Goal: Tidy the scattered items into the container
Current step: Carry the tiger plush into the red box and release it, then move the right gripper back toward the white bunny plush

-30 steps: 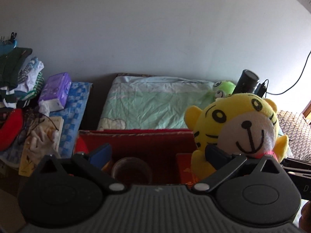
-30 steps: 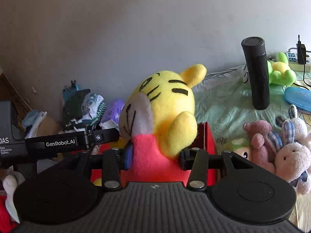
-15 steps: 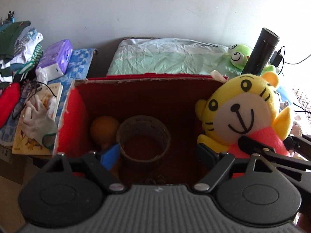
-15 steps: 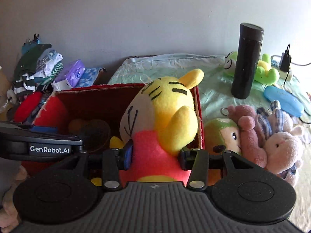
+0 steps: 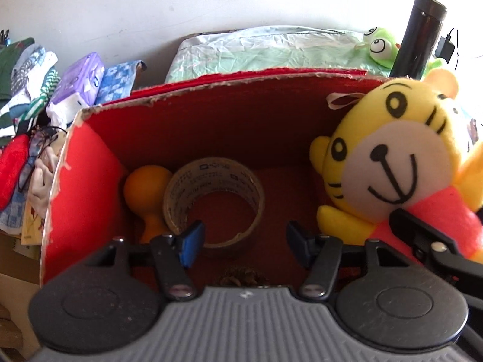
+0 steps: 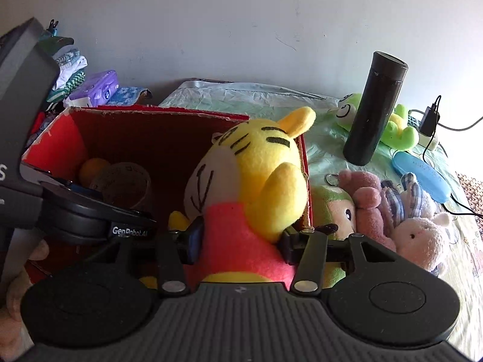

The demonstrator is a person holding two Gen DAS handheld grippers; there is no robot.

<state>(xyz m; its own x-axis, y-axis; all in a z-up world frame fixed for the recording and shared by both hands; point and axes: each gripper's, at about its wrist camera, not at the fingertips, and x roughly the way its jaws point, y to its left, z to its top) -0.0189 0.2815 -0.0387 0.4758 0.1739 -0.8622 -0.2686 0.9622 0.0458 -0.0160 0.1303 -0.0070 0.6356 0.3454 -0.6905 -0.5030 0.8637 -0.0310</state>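
Red box: right jaws clamp tiger plush; left spread.

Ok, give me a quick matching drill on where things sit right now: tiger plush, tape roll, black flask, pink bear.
Things:
1. tiger plush
2. tape roll
3. black flask
4. pink bear

Places:
A. upright on the green sheet
B. lying right of the red box
C. on the box floor
D. clamped in the right gripper

Pairs: 1-D, 2-C, 3-A, 4-B
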